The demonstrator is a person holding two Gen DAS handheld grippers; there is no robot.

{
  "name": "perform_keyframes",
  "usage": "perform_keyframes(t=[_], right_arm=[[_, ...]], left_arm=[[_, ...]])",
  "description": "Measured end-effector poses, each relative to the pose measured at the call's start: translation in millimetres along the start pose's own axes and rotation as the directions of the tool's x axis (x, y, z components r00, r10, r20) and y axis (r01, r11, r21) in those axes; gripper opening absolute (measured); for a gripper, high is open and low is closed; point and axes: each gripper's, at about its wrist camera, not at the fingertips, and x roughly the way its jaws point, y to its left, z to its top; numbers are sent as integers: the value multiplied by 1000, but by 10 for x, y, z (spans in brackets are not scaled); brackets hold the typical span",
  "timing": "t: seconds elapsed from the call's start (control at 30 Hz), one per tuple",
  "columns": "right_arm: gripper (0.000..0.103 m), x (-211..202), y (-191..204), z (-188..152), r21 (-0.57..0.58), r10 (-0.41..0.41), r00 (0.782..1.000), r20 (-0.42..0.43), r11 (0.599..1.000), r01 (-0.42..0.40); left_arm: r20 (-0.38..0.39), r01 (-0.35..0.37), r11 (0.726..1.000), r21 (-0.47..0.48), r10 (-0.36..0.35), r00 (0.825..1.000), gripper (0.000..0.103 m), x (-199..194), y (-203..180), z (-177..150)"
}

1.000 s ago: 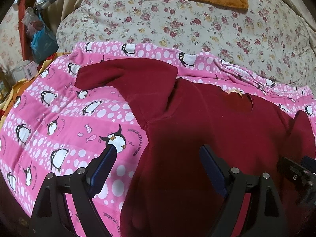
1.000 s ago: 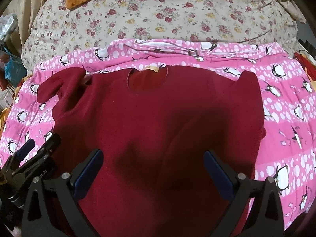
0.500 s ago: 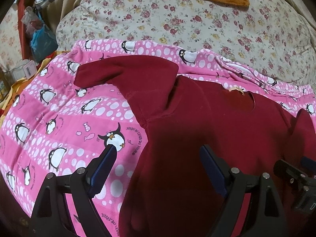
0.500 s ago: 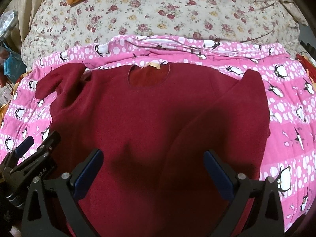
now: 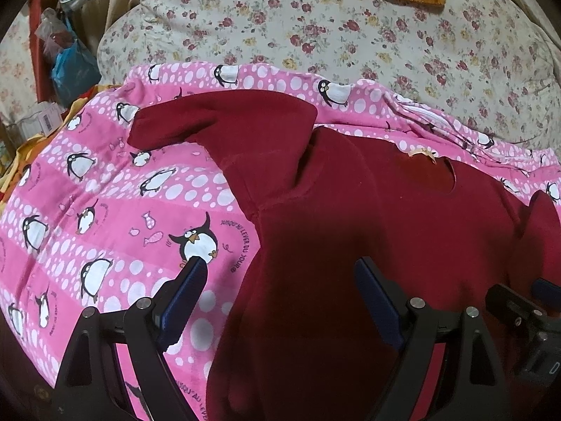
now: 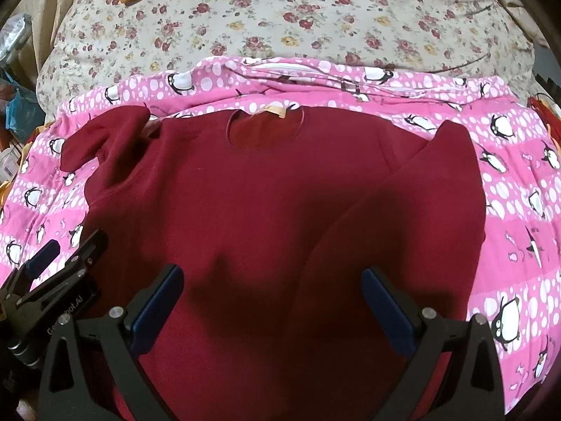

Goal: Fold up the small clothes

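The dark red sweater [image 6: 266, 217] lies flat, neckline away, on the pink penguin blanket [image 5: 105, 210]. Its right sleeve [image 6: 413, 210] is already folded over the body; the left sleeve [image 5: 224, 129] is spread out on the blanket. The left gripper [image 5: 280, 280] and the right gripper [image 6: 273, 291] hover above the sweater, fingers apart, holding nothing. I judge the next move is 1 grasp of the left sleeve cuff, folding it inward.

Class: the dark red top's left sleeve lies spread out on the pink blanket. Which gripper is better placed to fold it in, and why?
Left. The left gripper hangs open by the outspread sleeve; the right gripper hangs over the body of the red top.
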Motion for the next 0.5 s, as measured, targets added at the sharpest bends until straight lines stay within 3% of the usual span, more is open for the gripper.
perform_keyframes(t=[0.5], right_arm=[[103,87,7,-13,-13,-14,1000,-17,1000,13]], left_arm=[[8,10,999,-39,-10,1000,69,16,70,23]])
